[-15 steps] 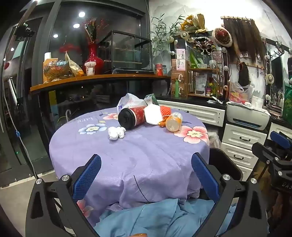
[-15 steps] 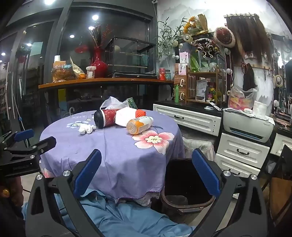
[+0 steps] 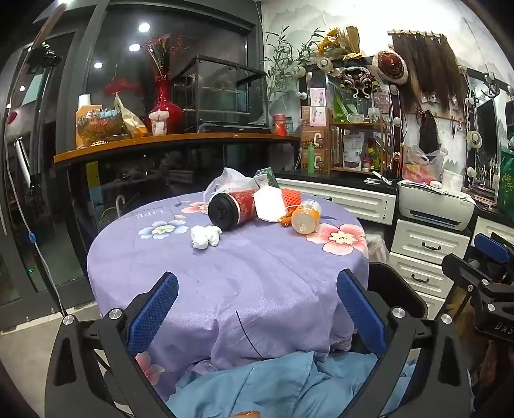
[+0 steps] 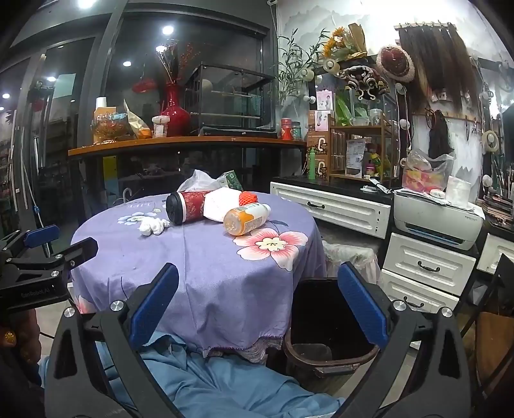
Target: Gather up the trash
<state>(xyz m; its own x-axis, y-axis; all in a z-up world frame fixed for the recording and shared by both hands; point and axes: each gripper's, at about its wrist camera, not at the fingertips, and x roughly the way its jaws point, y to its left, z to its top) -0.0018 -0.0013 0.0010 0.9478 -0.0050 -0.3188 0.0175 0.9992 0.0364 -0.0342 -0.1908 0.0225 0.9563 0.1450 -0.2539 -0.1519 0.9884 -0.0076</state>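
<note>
The room is lit from above by round ceiling spots (image 3: 144,27), which are mirrored as glare in the dark glass wall (image 4: 135,83). The white wall (image 3: 433,16) is washed out. Straight lines are bent by fisheye distortion, and corners are vignetted black.

Beauty shop: hair extensions (image 3: 427,67) hung (vanity bulbs (image 3: 396,121)).

A dim shop room: dark glass doors (image 3: 38,180) on the left reflect ceiling lights. A wooden shelf (image 3: 173,141) bears a red vase (image 3: 165,106) and a glass case (image 3: 221,93). White drawers (image 4: 427,267) stand under a printer (image 4: 437,218) by the pale wall (image 3: 353,16).
</note>
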